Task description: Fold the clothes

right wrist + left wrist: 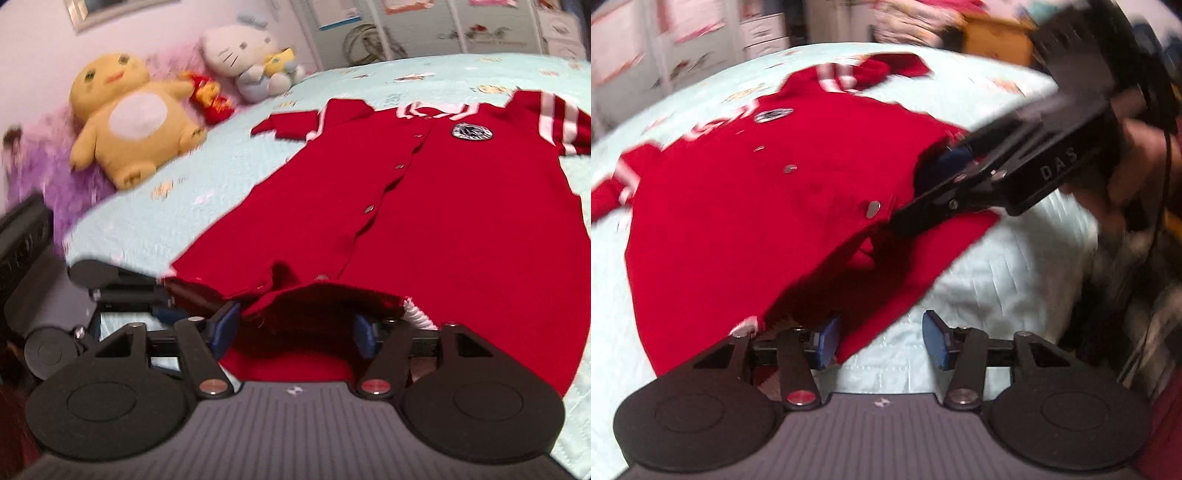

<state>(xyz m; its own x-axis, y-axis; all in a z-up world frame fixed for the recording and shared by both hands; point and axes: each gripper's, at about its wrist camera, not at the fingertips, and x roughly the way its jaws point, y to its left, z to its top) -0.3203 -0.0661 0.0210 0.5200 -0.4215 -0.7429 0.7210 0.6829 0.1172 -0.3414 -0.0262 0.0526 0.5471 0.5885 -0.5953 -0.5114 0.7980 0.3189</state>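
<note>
Inspecting left wrist view: left gripper (881,341) stands open, empty, at the red cardigan (768,206) hem on the bed (997,280). Right wrist view: right gripper (295,328) open, hem between pads unpinched; grip both corners evenly.

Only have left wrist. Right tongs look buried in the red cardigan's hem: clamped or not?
Observer: On right wrist, the right tongs stand apart. The hem of the cardigan lies bunched between the pads, and it does not look pinched.
Operator: Which part of the hem?
Observer: The bottom of the button line. The white ribbed trim shows just right of the right-hand pad.
Operator: Anything at the head of the bed?
Observer: A yellow plush and a white cat plush sit by the wall on the bedspread, clear of the cardigan.
</note>
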